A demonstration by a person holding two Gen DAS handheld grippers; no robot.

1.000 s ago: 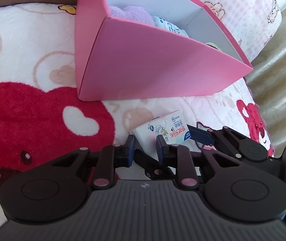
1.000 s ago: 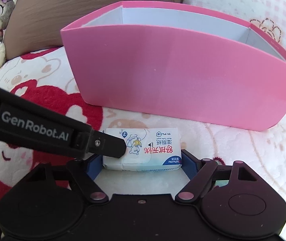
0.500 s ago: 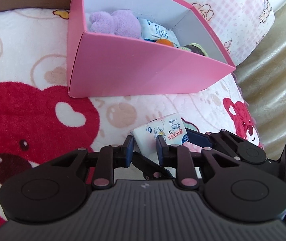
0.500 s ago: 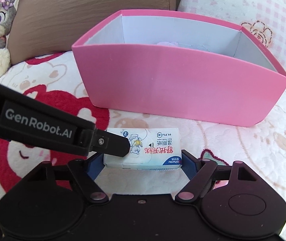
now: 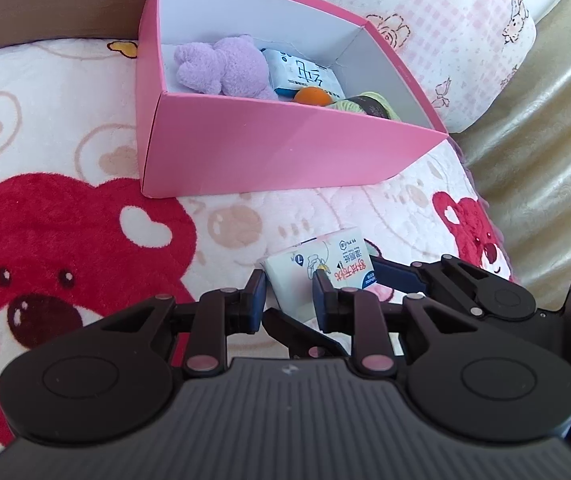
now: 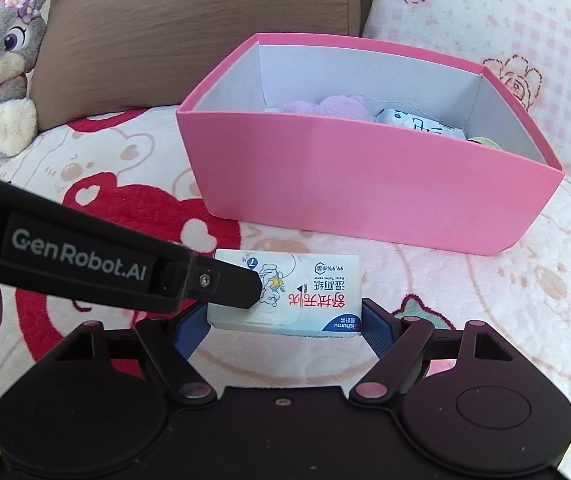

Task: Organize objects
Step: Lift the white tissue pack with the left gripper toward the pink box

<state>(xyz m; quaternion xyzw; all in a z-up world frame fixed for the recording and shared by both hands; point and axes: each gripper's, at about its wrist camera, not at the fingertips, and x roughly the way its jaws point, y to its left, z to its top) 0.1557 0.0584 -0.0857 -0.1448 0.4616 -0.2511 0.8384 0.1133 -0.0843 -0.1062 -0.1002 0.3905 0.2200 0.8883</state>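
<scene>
A white wet-wipe pack (image 6: 289, 294) with red print is held between both grippers above the blanket. My right gripper (image 6: 285, 320) is shut on its two short ends. My left gripper (image 5: 288, 294) grips its near corner, and its finger (image 6: 225, 284) lies over the pack's left end. The pack also shows in the left wrist view (image 5: 321, 270). The pink box (image 5: 269, 148) stands beyond it and holds a purple plush toy (image 5: 225, 66), another wipe pack (image 5: 305, 74), an orange ball (image 5: 312, 95) and a yarn ball (image 5: 365, 106).
A red-bear blanket (image 5: 65, 216) covers the bed. A brown pillow (image 6: 189, 32) and a rabbit plush (image 6: 9, 60) lie at the back left. A pink checked pillow (image 6: 485, 12) is behind the box. A beige curtain (image 5: 545, 140) hangs on the right.
Both grippers have risen and drawn back with the wipe pack, so the box looks farther off and its contents have come into view.
</scene>
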